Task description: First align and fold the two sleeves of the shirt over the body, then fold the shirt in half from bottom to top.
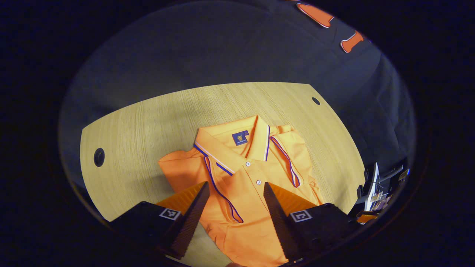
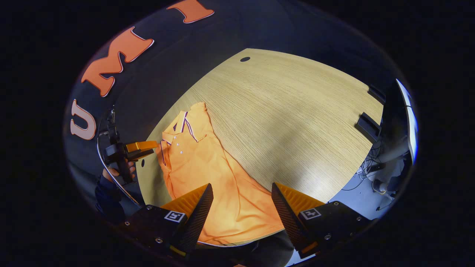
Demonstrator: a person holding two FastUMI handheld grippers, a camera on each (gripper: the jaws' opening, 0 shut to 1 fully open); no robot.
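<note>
Left gripper view: left tongs (image 1: pixel 234 189) spread apart, empty, over orange shirt (image 1: pixel 256 207) lying flat on wooden surface (image 1: pixel 148 126), both sleeves folded in. Right gripper view: right tongs (image 2: pixel 241 191) likewise parted, above shirt hem.

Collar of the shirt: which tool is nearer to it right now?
Left. The left tool hangs open over the shirt just below the collar. The right tool is open over the hem end, far from the collar.
</note>
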